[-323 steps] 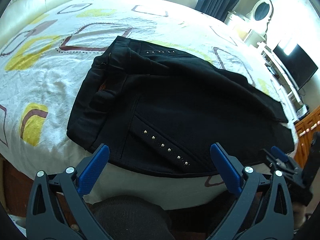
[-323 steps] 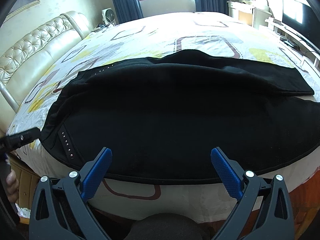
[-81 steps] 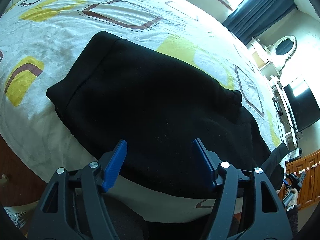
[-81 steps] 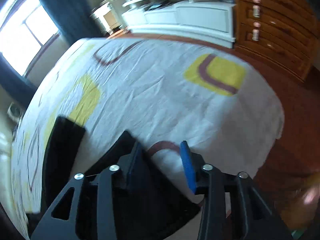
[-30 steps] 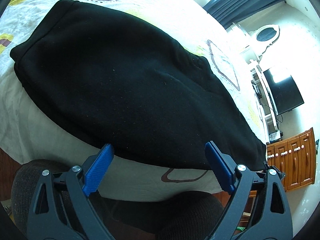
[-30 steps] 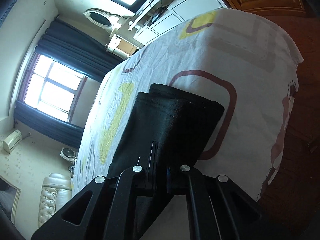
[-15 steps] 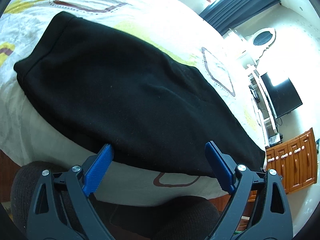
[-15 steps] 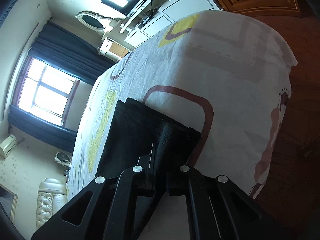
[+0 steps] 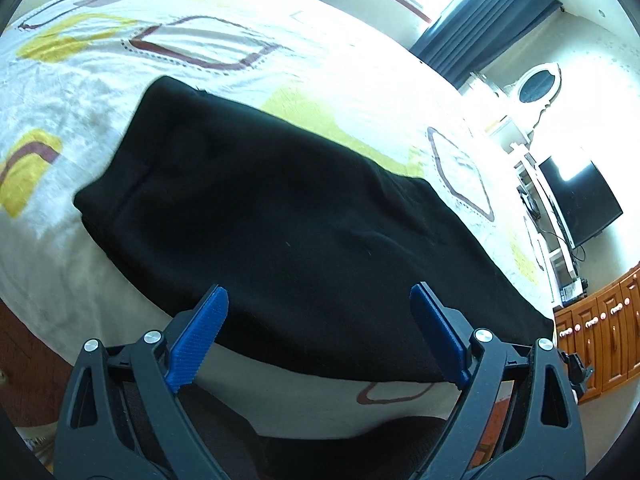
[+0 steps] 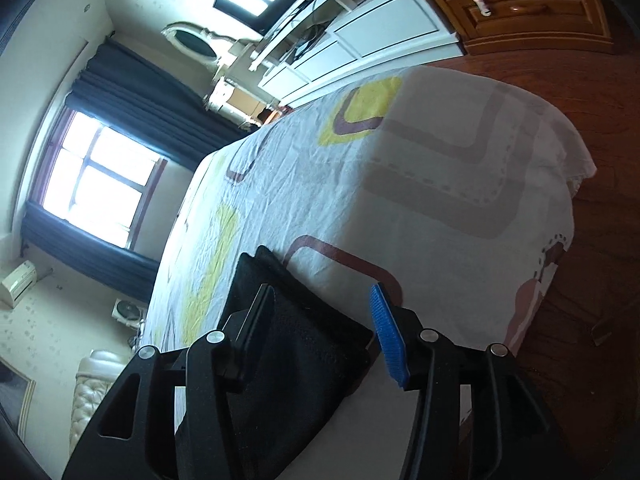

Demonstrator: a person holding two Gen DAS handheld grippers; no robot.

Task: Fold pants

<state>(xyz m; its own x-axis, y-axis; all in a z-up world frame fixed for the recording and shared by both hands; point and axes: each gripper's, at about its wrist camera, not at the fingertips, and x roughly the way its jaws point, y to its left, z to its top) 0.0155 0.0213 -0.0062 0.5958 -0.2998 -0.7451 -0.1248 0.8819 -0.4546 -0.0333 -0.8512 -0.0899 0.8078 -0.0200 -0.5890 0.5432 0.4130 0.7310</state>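
So, left wrist view first: the pants point(image 9: 288, 216) are lying flat on the bed point(image 9: 248, 64), already doubled lengthwise into one long black strip, with the wide end over on the left and the narrow leg end running off to the right near the bed's edge. The left gripper point(image 9: 316, 340) hovers over the near edge of the strip with its jaws spread wide, holding nothing.

Right wrist view: the camera is rolled on its side, looking along the bed from the leg end. The right gripper point(image 10: 320, 328) has its jaws apart too, with the hem corner of the pants point(image 10: 304, 340) sitting in the gap between them. The dark finger seems to lie right against the cloth, though I can't tell for sure, and the blue one stands off it.

My read is that the lengthwise fold is done and the crosswise one is up next. That calls for the right jaws to close on the hem, both layers together, then carry it over toward the wide end while the left side pins or guides the middle so the layers don't slide apart.
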